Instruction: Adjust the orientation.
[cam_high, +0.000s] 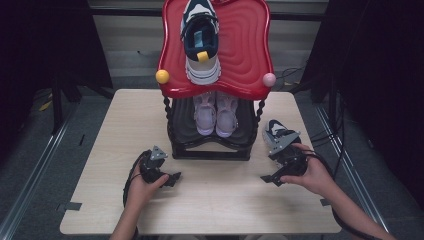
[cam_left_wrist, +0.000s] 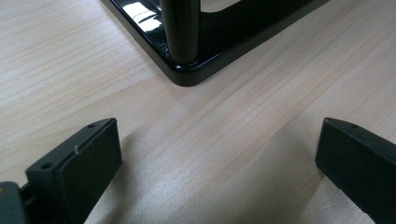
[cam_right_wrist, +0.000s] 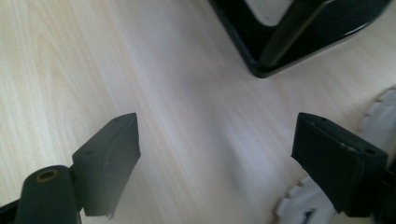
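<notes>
With the right claw (cam_high: 268, 178) spread, swing it to the navy-and-white sneaker (cam_high: 276, 132) at mid-right and pinch its heel collar; the left claw (cam_high: 175, 179) rests spread.

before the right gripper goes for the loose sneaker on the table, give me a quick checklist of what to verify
1. Right gripper jaws open: ok, set wide apart with bare table between them.
2. Left gripper empty and out of the way: ok, open, resting low on the table by the rack's front left corner.
3. Loose sneaker within reach: ok, it lies beside the rack's right side, just ahead of the right hand.
4. Free spot on the red top shelf: ok, one matching navy and white sneaker sits there with room beside it.
5. Lower shelf: not ok, the pink pair occupies it.
6. Sneaker's grip point: cannot tell, only its sole edge shows.
</notes>
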